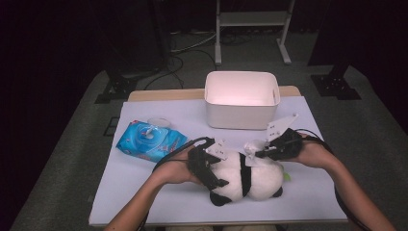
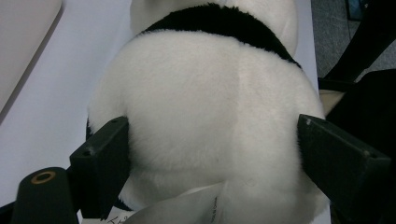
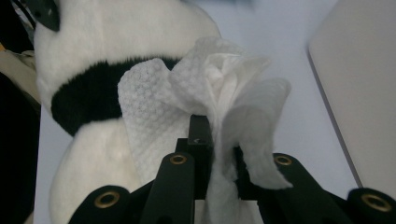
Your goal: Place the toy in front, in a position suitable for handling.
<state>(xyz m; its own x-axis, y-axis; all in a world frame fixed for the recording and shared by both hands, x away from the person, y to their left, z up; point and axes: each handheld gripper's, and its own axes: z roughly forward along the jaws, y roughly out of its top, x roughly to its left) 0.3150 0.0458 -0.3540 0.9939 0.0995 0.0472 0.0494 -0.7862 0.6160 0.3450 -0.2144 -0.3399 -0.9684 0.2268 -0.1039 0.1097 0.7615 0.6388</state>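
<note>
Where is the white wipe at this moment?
The wipe is between the right gripper's shut jaws, against the panda, near the table's front.

A white-topped table (image 1: 144,192) stands on a grey carpeted floor (image 1: 57,159), with a strip of its wooden edge (image 1: 163,94) showing at the far side. The room beyond is dark, almost black along the back and at both sides. A pale metal frame (image 1: 251,29) on two legs stands behind the table, and black cables (image 1: 185,55) trail over the floor beside a dark stand base (image 1: 118,89). Another dark base (image 1: 335,83) sits at the right. Light falls mostly on the tabletop.
</note>
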